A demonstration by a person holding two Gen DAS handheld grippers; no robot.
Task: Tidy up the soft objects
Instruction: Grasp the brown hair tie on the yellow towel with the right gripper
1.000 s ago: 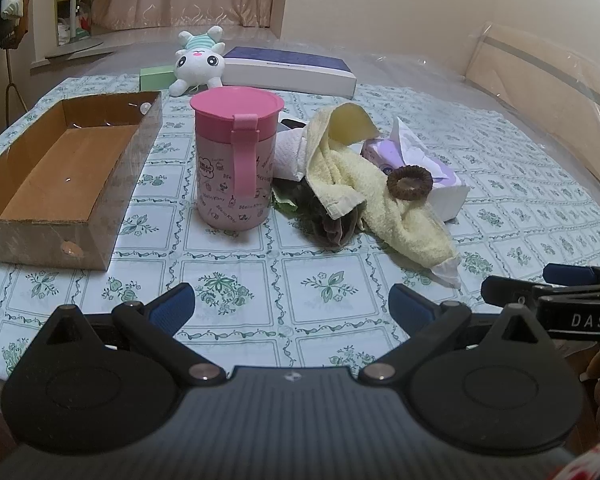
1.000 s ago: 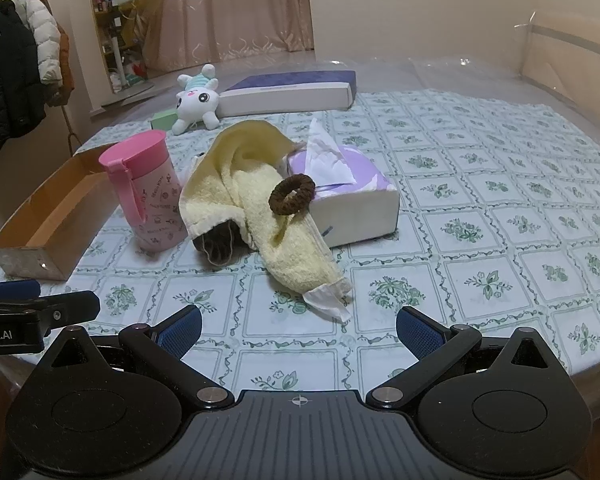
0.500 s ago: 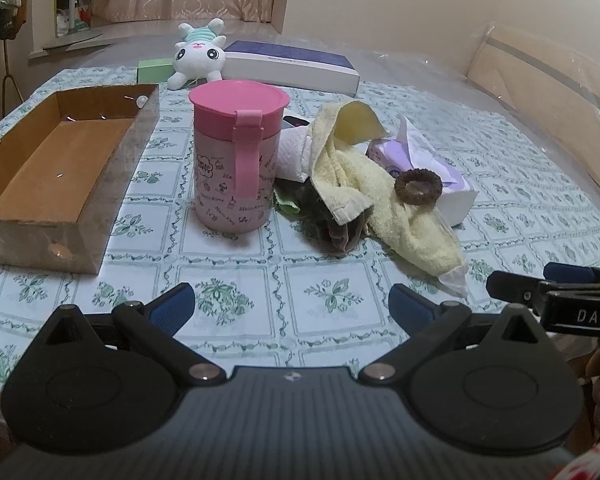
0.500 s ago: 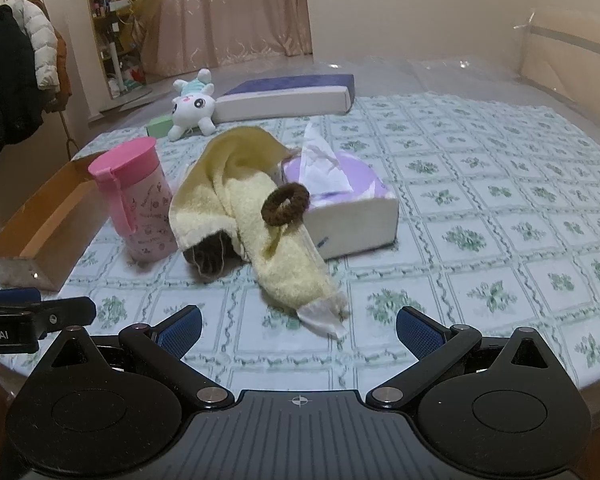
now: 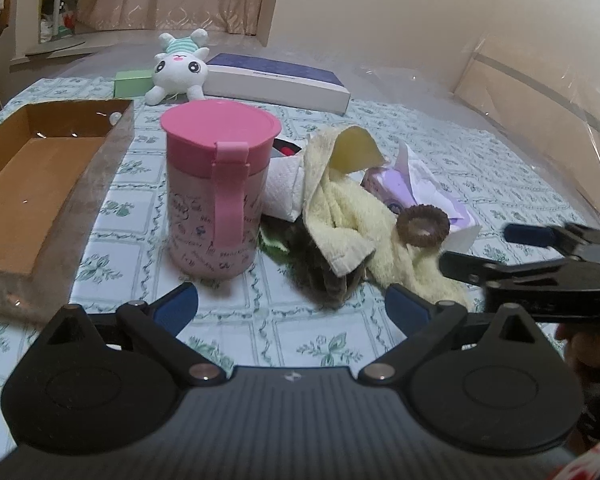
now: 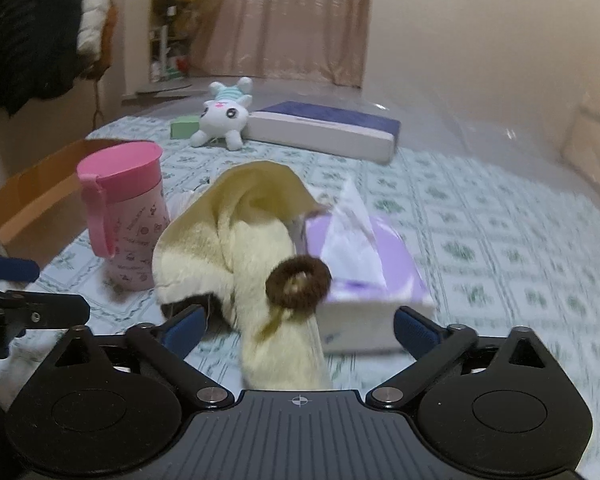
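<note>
While right tool (image 6: 296, 326) hovers, jaws wide though just narrowing, nothing gripped: yellow terry towel (image 6: 260, 248) between fingers, 12 o'clock. Fuzzy brown hair tie (image 6: 299, 282) rests on towel, touching lilac tissue box (image 6: 376, 280). Left tool (image 5: 292, 306) released, empty; pink plastic cup (image 5: 216, 196) at 11 o'clock on desk (image 5: 460, 184).

Both tongs, left (image 5: 291, 307) and right (image 6: 299, 327), gape wide, right just narrowing.

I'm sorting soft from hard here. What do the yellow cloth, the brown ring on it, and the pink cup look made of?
Yellow cloth: fluffy terry or fleece; nap, limp folds.
Brown ring: fuzzy fabric, probably a hair scrunchie.
Pink cup: rigid, smooth plastic, matte lid, printed wall.
</note>
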